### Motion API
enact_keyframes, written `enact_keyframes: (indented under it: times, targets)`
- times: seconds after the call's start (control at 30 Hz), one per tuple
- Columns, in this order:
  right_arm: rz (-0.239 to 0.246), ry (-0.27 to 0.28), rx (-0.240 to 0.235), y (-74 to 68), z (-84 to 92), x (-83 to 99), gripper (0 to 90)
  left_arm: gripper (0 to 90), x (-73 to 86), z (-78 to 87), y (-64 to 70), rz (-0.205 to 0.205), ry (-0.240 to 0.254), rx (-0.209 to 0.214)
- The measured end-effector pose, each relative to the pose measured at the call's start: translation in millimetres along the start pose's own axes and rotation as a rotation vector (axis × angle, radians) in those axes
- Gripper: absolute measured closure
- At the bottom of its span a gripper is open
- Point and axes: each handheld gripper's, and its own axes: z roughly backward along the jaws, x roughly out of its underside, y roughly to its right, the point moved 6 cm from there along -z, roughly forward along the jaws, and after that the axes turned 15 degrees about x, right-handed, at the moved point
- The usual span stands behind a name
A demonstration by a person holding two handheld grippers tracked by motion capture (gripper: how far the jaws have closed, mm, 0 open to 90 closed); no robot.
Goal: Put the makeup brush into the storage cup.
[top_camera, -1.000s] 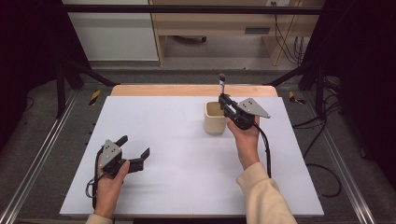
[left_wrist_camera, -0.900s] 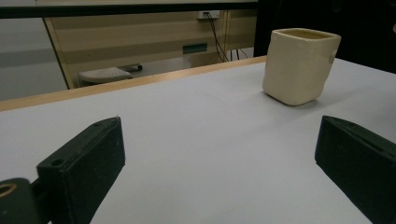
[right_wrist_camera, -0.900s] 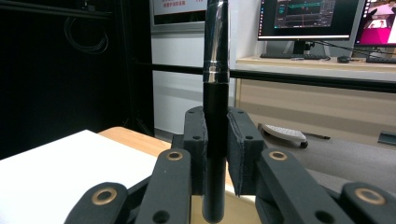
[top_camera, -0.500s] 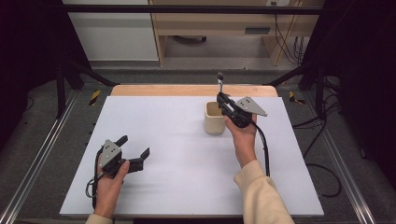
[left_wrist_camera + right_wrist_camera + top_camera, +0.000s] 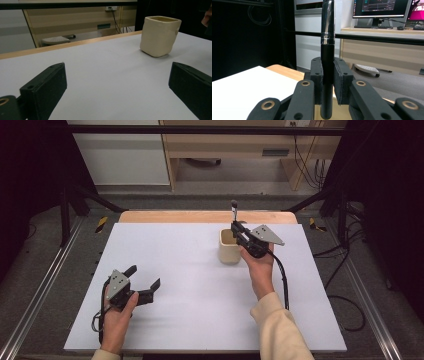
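1. Toward the far right of the flat white surface (image 5: 200,285), a cream, square-sided ceramic cup (image 5: 229,246) stands upright; it also appears in the left gripper view (image 5: 159,36).
2. Above the cup's open mouth, the right tool (image 5: 239,229) is clamped on a slim black pen with a silver band (image 5: 233,210), which it holds upright.
3. Seen in the right gripper view, the two black pads (image 5: 316,75) press the pen (image 5: 327,62) from both sides, and the pen's lower end sits over the cup's pale inside.
4. Near the front left of the surface, the left tool (image 5: 145,282) rests low in the person's left hand (image 5: 117,320), well apart from the cup.
5. Its jaws stand wide apart with bare white surface between them.
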Motion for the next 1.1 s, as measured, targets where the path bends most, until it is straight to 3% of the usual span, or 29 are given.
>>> enact_keyframes:
  times: [0.8, 1.1]
  targets:
    - [0.002, -0.061, 0.01, 4.4, 2.0, 18.9, 79.0, 1.2, -0.3, 0.7, -0.3, -0.003, 0.001, 0.0]
    - [0.023, -0.073, -0.002, 1.8, 2.1, 24.0, 78.8, 1.2, -0.4, 0.8, -0.3, -0.005, 0.0, 0.0]
